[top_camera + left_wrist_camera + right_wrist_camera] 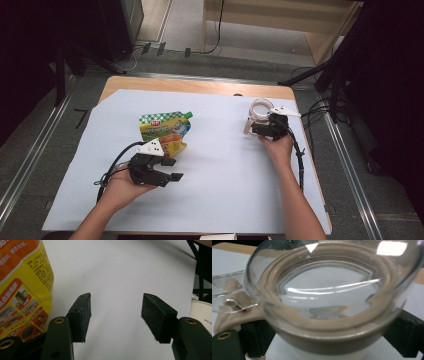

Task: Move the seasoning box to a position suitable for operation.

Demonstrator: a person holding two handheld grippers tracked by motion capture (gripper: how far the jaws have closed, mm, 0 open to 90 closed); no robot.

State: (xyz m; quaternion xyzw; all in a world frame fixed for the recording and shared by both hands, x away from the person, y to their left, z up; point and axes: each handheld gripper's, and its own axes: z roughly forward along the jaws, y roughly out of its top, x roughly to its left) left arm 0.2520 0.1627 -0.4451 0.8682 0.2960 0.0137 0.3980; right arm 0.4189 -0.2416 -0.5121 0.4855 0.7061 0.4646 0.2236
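The right gripper (263, 129) clamps its jaws on a lidded cup (329, 315) at the bench's (225, 165) far right, apparently steadying it upright. The left gripper (170, 170), jaws apart and empty, rests beside a pouch (164, 129), seemingly poised to grasp.

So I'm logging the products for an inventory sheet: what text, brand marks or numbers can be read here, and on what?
"5": in a small circle on the yellow-orange pouch, left gripper view.
Chinese print on that pouch: too small and blurred to read.
Red logo on the green-checked pouch, high view: too small to read.
Print on the white cup at the edge of the left gripper view: illegible.
Clear-lidded cup between the right gripper's fingers: no text.
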